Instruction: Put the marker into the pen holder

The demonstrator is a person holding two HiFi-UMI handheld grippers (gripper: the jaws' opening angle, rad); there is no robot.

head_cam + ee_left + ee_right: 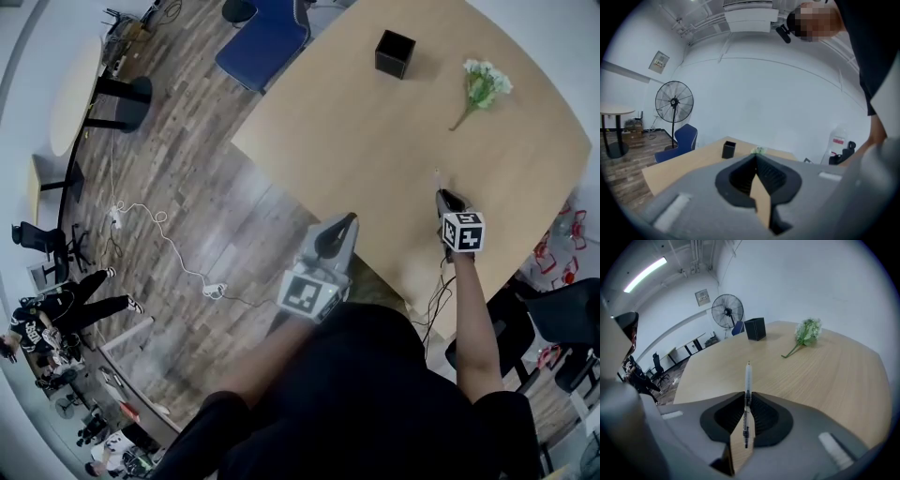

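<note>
Pale wood surface (375,150), with the black pen holder (395,53) standing upright near its far edge and a sprig of white flowers (483,86) lying to the right of it, well apart. My right gripper (746,401) is clenched on the marker (748,378). The jaws pinch the slim white barrel, and its front part juts forward past the jaw tips, above the near right part of the surface, touching nothing. My left gripper (756,164) hangs off the near left edge, over the floor, its jaws pressed together with nothing between them.

The marker is well short of the pen holder, so I judge the carry across the surface to be the step in hand. Risks, as I judge them:

- The barrel is thin and smooth and held by a narrow pinch, so it may pivot or slide in the jaws during the reach.
- The free front end magnifies any tilt, so the tip may strike the holder's rim instead of entering.
- A push on that light-looking box may tip or shove it, and the left gripper is too far away to steady it.
- A release from too high may let the marker bounce out.
</note>
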